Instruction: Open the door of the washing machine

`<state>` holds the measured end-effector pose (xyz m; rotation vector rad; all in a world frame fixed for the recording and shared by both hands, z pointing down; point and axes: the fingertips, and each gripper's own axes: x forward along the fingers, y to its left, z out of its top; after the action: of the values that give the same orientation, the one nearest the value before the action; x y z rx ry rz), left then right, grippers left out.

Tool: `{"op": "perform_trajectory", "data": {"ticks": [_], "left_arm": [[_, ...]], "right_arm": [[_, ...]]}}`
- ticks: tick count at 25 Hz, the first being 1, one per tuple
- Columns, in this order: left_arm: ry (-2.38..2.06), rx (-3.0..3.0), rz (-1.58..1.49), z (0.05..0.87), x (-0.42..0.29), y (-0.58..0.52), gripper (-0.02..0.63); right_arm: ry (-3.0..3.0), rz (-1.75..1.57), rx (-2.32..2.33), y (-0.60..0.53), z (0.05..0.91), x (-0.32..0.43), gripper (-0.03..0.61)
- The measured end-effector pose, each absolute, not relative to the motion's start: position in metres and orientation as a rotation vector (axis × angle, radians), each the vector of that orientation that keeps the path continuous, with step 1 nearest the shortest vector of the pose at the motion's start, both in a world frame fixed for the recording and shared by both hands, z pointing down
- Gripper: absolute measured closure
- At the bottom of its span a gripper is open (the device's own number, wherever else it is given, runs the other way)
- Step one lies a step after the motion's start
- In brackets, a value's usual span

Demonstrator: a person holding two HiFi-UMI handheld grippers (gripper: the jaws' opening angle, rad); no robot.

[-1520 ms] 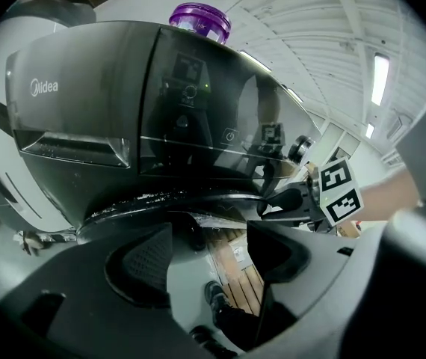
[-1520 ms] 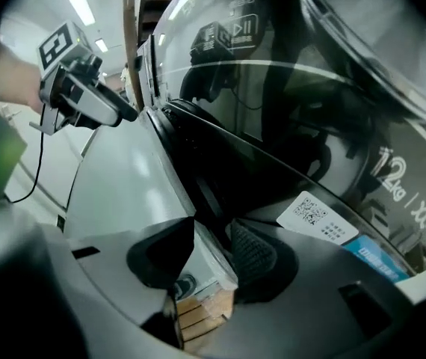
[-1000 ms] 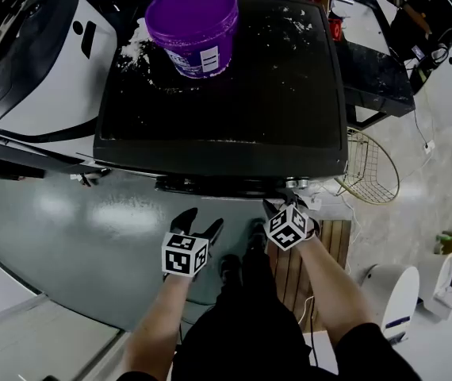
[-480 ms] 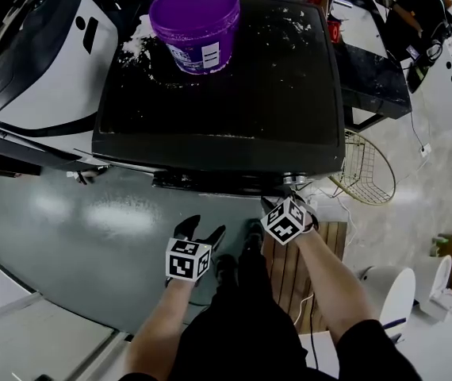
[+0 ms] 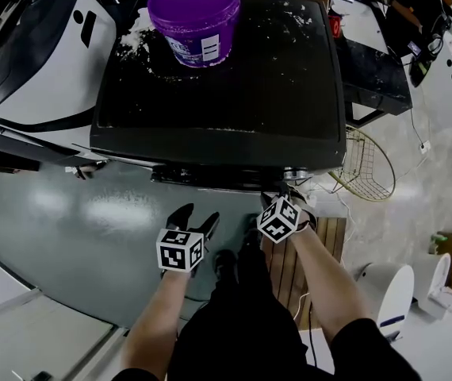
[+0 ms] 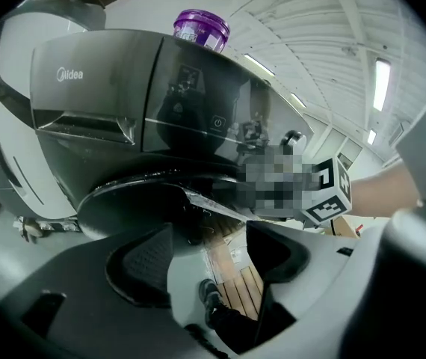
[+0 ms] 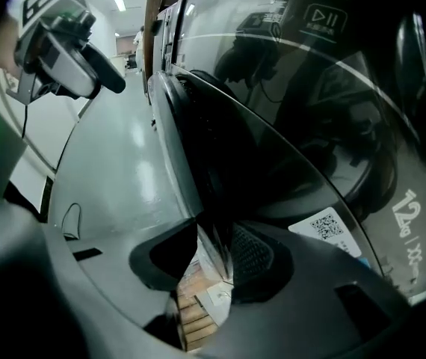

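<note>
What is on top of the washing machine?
A purple bucket stands near the far left corner of the washing machine, on its dark top. White powder is scattered beside it. The bucket hides the spot underneath it.

Head view looks steeply down; both gripper views closely face the washing machine (image 5: 226, 78).

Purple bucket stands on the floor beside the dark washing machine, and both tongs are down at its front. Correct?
No. The head view shows the purple bucket standing on top of the dark washing machine, not on the floor. The left tongs and right tongs are both down at its front.
</note>
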<state>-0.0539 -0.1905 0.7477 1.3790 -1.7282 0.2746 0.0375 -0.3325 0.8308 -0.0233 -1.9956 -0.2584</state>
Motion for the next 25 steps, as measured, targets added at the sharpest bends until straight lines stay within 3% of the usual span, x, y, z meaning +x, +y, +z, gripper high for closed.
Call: {"op": "perform_trajectory", "data": {"ticks": [25], "left_arm": [[-1.803, 1.297, 0.226, 0.738, -0.083, -0.164, 0.31]], "right_arm": [[-2.018, -0.223, -0.007, -0.333, 0.827, 0.044, 0.443]]}}
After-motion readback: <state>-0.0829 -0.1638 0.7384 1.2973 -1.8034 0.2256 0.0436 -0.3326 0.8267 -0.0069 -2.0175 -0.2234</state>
